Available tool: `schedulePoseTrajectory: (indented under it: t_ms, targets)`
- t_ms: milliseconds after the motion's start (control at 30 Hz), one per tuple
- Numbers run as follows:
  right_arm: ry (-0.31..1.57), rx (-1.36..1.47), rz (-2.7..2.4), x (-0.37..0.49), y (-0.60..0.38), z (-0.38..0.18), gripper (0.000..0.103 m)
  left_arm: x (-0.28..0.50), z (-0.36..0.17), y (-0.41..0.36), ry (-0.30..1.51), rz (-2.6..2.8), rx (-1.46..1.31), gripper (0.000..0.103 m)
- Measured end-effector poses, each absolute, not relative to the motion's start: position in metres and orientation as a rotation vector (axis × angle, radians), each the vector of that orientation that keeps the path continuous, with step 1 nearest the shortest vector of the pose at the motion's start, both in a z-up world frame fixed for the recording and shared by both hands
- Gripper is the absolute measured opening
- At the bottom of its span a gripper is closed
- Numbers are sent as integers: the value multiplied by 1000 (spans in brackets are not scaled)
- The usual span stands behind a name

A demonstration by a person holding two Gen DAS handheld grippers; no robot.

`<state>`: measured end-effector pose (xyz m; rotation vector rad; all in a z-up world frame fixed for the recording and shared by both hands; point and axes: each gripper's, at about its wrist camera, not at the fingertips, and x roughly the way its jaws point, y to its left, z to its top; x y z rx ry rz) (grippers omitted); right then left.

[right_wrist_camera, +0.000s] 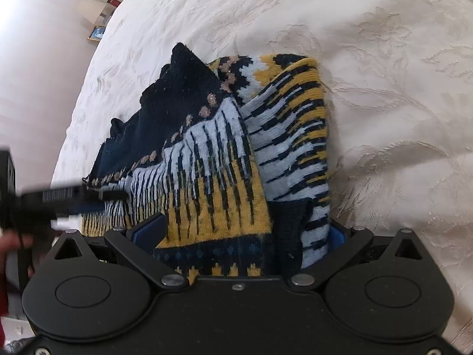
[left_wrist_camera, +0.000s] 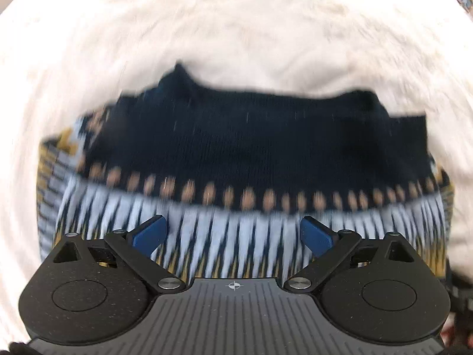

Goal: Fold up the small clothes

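- Knit sweater [right_wrist_camera: 218,159]: navy top band, tan dots, pale-blue and mustard stripes; folded, lying on the white bedspread [right_wrist_camera: 384,88] near its left edge.
- Left gripper [left_wrist_camera: 233,233]: jaws spread wide above the sweater [left_wrist_camera: 236,153], holding nothing; view blurred.
- Right gripper [right_wrist_camera: 241,233]: jaws wide, sweater hem between them; grip cannot be told.
- Right view only: a sleeve folded over.

The left gripper [left_wrist_camera: 233,233] hovers with its jaws spread wide, blue pads [left_wrist_camera: 149,232] apart. The right gripper [right_wrist_camera: 245,236] is likewise spread wide, cloth between its fingers.
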<state>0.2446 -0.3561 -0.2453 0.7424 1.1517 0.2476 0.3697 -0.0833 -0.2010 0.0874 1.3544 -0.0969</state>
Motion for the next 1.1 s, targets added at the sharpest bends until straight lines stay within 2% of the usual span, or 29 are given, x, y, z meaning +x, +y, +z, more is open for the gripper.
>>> schedulePoseTrajectory:
  t_ms: [133,300,533,600,667,733,967,1100]
  targets:
    - [1160,761,246,246,-357,-246,103,400,-214,-95,1364,-72,117,98]
    - [1151,807,259,244,-364,-249,103,421,-229,-100,1397,-54,117,103]
    - [1145,833,294,244,-370,-251,102,409,-232,-99,1357,-62,124,103]
    - [1148,813,296,245,-370,-249,90,406,-233,-99,1350,-65,124,103]
    - [1152,783,285,243,-373,-246,56,404,-233,-98,1350,-66,124,103]
    - [1152,828,303,243,-376,-247,46,386,-233,-93,1349,-65,125,103]
    - [1150,753,294,246,-361,-231,40,393,-228,-91,1378,-85,130,102]
    - [1146,720,285,246,-353,-216,40,385,-207,-75,1397,-88,102,95]
